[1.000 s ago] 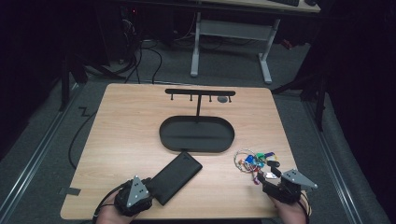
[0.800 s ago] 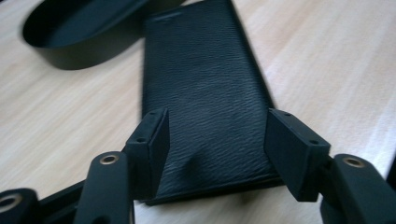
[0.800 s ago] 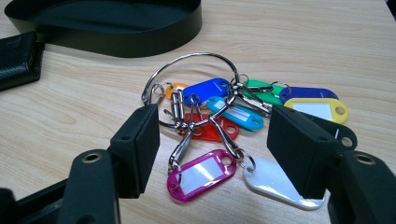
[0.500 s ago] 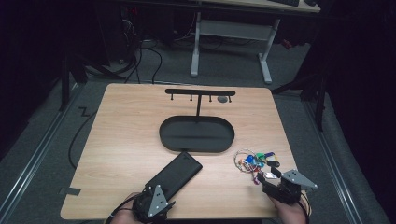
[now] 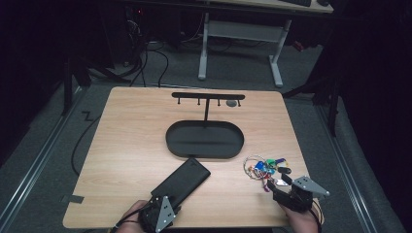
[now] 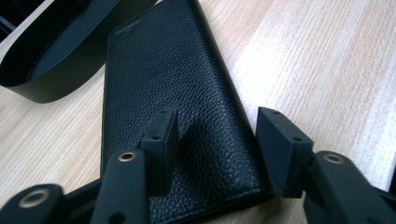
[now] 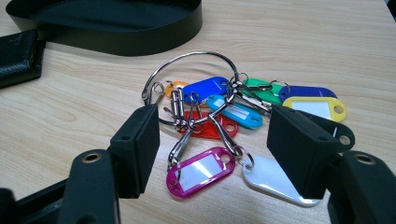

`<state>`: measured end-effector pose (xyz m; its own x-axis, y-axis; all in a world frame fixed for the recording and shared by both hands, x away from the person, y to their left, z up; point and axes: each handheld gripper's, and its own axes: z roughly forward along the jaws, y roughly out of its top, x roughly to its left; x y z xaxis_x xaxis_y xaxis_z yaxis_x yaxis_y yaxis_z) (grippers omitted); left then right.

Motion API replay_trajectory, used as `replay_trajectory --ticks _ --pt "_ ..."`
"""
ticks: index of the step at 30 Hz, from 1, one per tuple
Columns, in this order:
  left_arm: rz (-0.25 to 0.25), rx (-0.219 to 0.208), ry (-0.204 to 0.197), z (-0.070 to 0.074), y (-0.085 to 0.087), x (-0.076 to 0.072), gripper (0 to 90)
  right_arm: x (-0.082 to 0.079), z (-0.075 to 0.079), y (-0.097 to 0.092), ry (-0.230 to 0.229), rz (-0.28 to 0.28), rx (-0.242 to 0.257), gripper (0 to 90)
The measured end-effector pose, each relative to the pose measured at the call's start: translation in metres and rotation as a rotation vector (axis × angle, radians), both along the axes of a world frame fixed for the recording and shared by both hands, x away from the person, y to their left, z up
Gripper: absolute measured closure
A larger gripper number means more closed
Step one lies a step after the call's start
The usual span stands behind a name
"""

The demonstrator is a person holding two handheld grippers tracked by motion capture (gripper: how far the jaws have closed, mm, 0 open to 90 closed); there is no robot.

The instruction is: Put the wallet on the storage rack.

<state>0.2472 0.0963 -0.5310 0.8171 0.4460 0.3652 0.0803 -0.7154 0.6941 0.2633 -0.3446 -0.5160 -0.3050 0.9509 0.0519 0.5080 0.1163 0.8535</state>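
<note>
Dim room: grey floor (image 5: 43,145), white-legged desk (image 5: 240,29) behind, perhaps cables (image 5: 160,53).

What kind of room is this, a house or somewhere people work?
Probably a workroom or lab, not a home. A bare wooden table stands on grey carpet, cables trail across the floor, and a desk with white metal legs stands behind in the dark.

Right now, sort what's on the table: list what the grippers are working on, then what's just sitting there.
In hand:
- black wallet, straddled by the left gripper
- bunch of key tags, in front of the right gripper

Lying about:
- oval black tray
- hook rack
</note>
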Motion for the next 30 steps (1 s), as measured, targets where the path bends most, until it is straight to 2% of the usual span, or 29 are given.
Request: replay_trajectory --ticks 3,8,12,15,18,22,30 --pt "0.002 0.001 -0.004 0.002 0.001 -0.001 60.2 -0.001 0.0 0.001 -0.001 0.001 0.002 34.8" --pt "0.007 -0.031 0.029 0.004 0.006 0.002 66.7 -0.001 0.0 0.0 0.0 -0.002 0.005 34.8" --pt "0.019 -0.036 0.024 0.005 0.007 0.002 73.3 0.0 0.0 0.001 0.0 0.001 0.002 34.9" --pt "0.025 -0.048 0.034 0.007 0.008 0.003 74.1 0.0 0.0 0.001 0.0 0.001 0.002 34.9" --pt "0.033 -0.083 0.043 0.009 0.011 0.003 76.2 0.0 0.0 0.0 0.0 0.0 0.003 34.8" --pt "0.038 -0.106 0.042 0.012 0.015 0.004 77.0 0.0 0.0 0.0 0.001 0.0 0.004 34.8" --pt "0.052 -0.178 0.056 0.02 0.023 0.004 77.9 0.0 0.0 0.0 0.0 -0.001 0.008 34.9"
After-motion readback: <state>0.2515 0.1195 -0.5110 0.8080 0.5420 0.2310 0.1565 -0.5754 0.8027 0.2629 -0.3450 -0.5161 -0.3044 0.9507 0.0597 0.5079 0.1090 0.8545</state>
